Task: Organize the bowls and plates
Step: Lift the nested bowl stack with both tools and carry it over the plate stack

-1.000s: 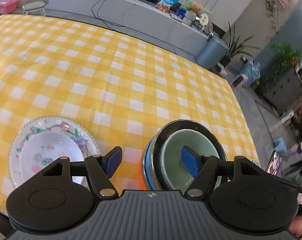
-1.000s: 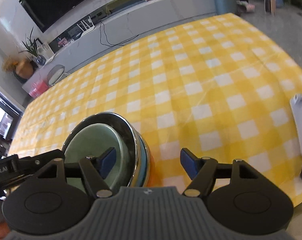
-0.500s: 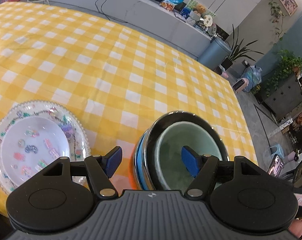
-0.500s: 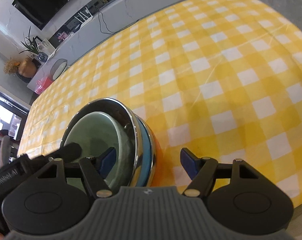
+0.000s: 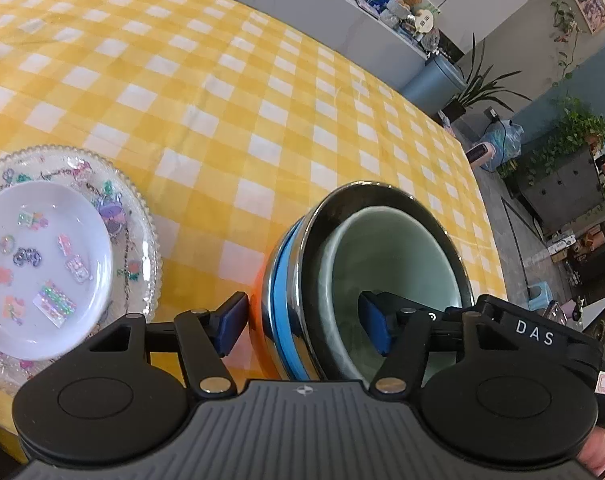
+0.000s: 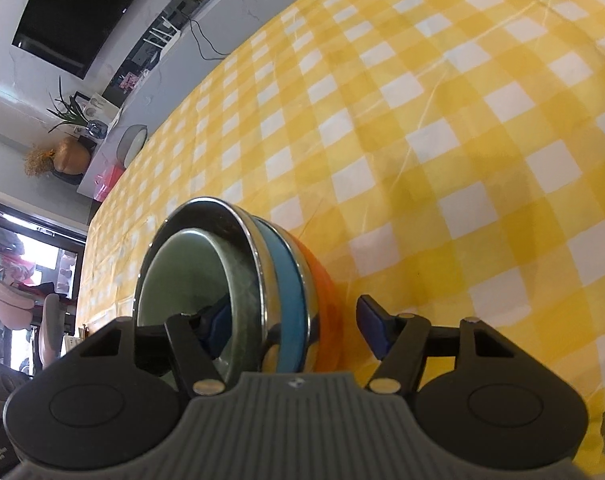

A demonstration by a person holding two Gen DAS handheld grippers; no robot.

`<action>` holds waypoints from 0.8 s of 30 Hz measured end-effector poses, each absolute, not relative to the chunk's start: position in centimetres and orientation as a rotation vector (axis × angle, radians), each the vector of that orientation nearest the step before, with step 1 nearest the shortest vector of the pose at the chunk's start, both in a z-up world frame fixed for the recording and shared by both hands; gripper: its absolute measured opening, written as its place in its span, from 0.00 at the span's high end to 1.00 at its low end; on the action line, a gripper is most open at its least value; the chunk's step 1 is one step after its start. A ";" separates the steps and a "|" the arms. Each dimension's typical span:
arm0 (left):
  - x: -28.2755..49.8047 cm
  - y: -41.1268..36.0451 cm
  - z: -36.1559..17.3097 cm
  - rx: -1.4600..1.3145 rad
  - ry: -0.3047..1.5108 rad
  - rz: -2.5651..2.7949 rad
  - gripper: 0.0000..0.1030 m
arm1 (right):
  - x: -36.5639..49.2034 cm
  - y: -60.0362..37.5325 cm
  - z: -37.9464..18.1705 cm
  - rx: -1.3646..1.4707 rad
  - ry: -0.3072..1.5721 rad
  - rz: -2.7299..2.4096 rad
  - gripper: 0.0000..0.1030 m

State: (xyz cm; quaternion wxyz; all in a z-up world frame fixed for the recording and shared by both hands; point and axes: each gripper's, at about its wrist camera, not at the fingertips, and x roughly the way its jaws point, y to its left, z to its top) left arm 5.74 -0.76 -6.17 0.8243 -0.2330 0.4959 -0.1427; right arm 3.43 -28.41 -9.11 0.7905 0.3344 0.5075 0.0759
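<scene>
Step in hand: you are taking the nested bowl stack (image 5: 366,276) (pale green ceramic bowl inside a shiny steel bowl, over blue and orange ones) from both sides.
Left gripper (image 5: 300,326): fingers straddle the stack's left wall, one outside, one inside the green bowl; they have just been closing but are not yet pressing.
Right gripper (image 6: 290,330): fingers straddle the right wall likewise, just been closing, gap remaining.
Stack's place: on the yellow-checked surface (image 5: 222,92), near its front edge.
Plates: small white plate on a clear scalloped glass plate (image 5: 138,220), just left of the stack.
Next move: in my judgement, you close both evenly, then lift level.
Hard to see: the stack's base and near rim hide behind the gripper bodies.
</scene>
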 end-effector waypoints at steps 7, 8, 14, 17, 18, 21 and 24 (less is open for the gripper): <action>5.9 -0.9 -6.4 -0.508 1.079 -0.304 0.41 | 3.5 -28.8 -10.1 0.792 1.131 0.184 0.46; 5.9 -0.8 -6.3 -0.508 1.078 -0.304 0.41 | 3.4 -28.9 -10.1 0.795 1.131 0.181 0.48; 5.7 -0.3 -6.3 -0.521 1.083 -0.305 0.43 | 3.2 -28.8 -10.0 0.774 1.129 0.177 0.50; 5.8 -0.2 -6.3 -0.525 1.085 -0.308 0.44 | 3.2 -28.7 -9.9 0.767 1.130 0.176 0.50; 5.8 -0.1 -6.3 -0.528 1.086 -0.308 0.44 | 3.2 -28.7 -9.9 0.769 1.130 0.175 0.50; 5.7 0.0 -6.3 -0.534 1.089 -0.311 0.45 | 3.2 -28.7 -9.9 0.773 1.131 0.173 0.50; 5.7 0.2 -6.3 -0.532 1.091 -0.313 0.45 | 3.3 -28.8 -9.9 0.775 1.132 0.171 0.51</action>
